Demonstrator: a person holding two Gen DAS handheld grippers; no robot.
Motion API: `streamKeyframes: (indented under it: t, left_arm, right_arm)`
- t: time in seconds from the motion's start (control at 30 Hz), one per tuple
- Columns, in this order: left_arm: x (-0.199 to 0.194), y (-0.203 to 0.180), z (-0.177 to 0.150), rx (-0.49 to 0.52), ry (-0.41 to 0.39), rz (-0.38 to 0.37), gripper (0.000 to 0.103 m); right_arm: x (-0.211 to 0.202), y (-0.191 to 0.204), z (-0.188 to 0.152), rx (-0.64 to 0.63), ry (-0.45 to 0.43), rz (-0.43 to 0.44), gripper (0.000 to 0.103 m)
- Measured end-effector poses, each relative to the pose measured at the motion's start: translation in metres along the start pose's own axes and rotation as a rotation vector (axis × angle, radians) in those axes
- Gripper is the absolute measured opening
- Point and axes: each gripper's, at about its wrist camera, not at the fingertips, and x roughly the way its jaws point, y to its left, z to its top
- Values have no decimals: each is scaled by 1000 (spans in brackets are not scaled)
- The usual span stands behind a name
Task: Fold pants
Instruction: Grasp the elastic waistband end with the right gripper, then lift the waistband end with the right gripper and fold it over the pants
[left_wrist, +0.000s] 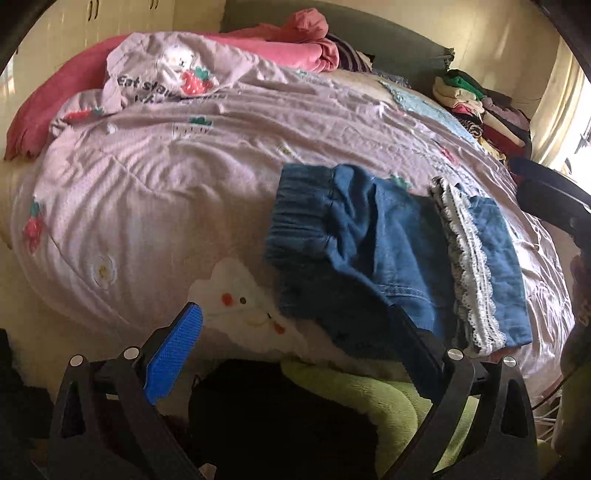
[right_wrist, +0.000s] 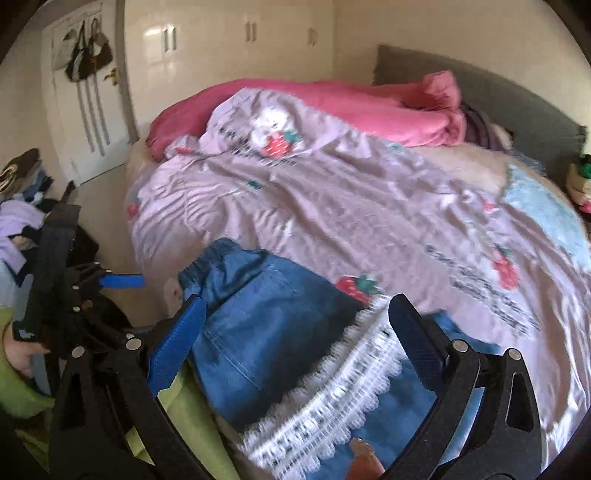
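The left tool has its fingers spread wide apart, holding nothing; the blue denim pants lie folded just ahead of it and toward its right finger, on the lilac strawberry-print quilt of the bed. The right tool is likewise spread apart, hovering directly over the pants, their white lace trim between its fingers. Farther out lie a pink blanket and a stack of clothes.
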Motion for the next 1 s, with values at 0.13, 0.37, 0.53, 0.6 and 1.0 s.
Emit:
streamKeyframes:
  t: [0.13,0.37,0.53,0.6,1.0]
  left_arm:
    - [10,2,-2,-11,13,-21,98]
    - [27,5,-3,-42,26,-66,98]
    - [40,14,-4,-112,49,-133,98]
    - [45,15,-5,-116,53,-139,98]
    - [50,15,-5,-123,54,-154,98]
  right_arm:
    - [30,9,12,-65,52,38,94]
    - [79,25,30,-131,145,144,94]
    - [110,38,37,-180,204,174,94]
    - [120,42,38,-191,217,190,94]
    - [148,38,32,-152,283,367,31]
